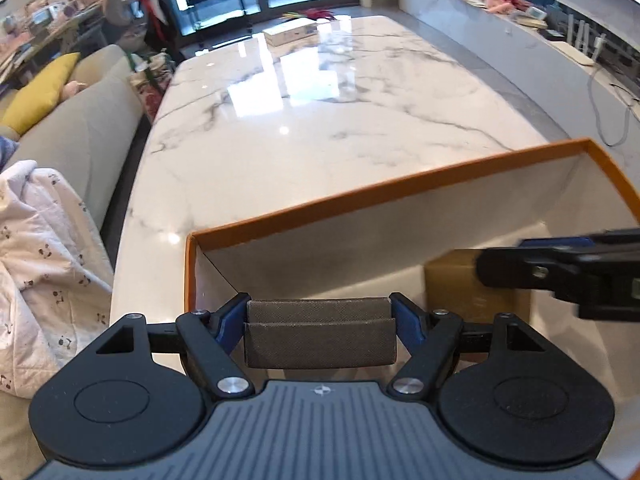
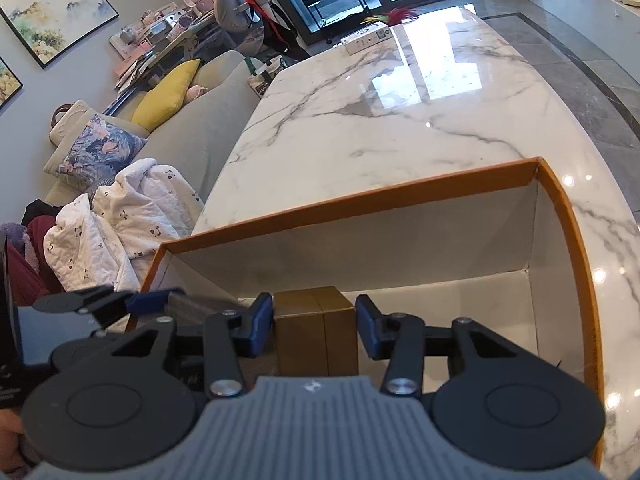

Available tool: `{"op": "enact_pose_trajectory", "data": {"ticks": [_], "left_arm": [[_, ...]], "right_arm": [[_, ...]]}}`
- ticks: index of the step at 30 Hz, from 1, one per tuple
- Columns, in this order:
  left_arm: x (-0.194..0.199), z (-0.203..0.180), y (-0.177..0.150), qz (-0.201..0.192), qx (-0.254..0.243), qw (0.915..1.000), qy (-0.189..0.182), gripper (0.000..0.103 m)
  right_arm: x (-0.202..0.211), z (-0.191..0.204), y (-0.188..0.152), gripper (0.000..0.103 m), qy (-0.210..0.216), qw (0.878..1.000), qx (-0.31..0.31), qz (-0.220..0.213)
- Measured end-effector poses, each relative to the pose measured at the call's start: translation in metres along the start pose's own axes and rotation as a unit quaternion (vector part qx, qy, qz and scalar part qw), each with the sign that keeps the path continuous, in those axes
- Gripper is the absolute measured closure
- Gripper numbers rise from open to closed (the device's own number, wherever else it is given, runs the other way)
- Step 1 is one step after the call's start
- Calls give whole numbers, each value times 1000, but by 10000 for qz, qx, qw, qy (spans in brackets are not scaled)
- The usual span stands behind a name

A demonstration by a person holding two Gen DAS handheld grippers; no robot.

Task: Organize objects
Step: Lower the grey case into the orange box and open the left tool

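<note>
- Here, a glossy white marble counter (image 1: 320, 128) with grey veins is seen, its long polished top throwing back bright window reflections.
- At the near end of the counter an open rectangular box (image 1: 360, 196) is set, its rim and outer walls orange, its inner walls and floor plain matt white card.
- The left claw (image 1: 320, 330) is closed on a dark grey card holder (image 1: 320, 336), a flat rectangular piece of finely grained, leather-like material with a stepped pocket edge across its face; the blue pads are pressed against its two short ends.
- The card holder is held over the left part of the box, near the left wall.
- A small brown cardboard box (image 2: 316, 332) is found upright inside the orange box, matt and square-edged, with a seam running down the middle of its facing side.
- The right claw (image 2: 314, 328) is placed around this brown box: the left blue pad lies against its side, while on the right a narrow gap appears between pad and card, so whether it is gripped cannot be told for certain.
- In the left wrist view the black frame of the right claw is seen reaching in from the right, in front of the brown box.
- At the far end of the counter a flat white carton (image 2: 366, 40) is laid.
- Beside the counter a beige sofa (image 2: 208, 120) is seen, with a yellow cushion (image 2: 168, 94) and a rumpled white quilted blanket (image 2: 120, 216) with small dark prints.
</note>
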State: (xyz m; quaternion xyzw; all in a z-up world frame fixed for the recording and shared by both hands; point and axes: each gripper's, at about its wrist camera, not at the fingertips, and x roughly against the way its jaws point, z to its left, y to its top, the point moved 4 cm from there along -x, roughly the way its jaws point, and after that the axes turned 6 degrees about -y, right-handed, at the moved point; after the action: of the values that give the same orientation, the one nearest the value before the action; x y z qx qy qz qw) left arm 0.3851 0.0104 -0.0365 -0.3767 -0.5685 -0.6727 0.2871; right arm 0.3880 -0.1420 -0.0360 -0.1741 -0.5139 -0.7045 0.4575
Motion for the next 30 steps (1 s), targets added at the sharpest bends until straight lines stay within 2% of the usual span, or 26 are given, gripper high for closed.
{"op": "enact_pose_trajectory", "data": {"ticks": [2,5,7,11,19,27,30], "left_arm": [[-7,-1,3,-53,-167,9997,163,16],[-11,-16,-3,180,-613,9970,441,14],[-12,-19,-3,378,-680,9959,464,14],[-13,-20,-5,666,-849,9936,340,14],[4,-12,-12,622,-397,9969,-281,14],[29,-5,-12,457,-272,9973,-505,17],[33,-3,-15,616,-267,9959,-605,43]], "right_arm": [[0,-2,1,56,-18,10000,-41,-14],[0,-2,2,56,15,10000,-57,-7],[0,-1,2,56,27,10000,-40,-9],[-1,0,1,56,9,10000,-29,7],[-3,-1,2,56,-3,10000,-44,40],[-2,0,1,56,15,10000,-5,30],[-3,-1,0,56,7,10000,-21,35]]}}
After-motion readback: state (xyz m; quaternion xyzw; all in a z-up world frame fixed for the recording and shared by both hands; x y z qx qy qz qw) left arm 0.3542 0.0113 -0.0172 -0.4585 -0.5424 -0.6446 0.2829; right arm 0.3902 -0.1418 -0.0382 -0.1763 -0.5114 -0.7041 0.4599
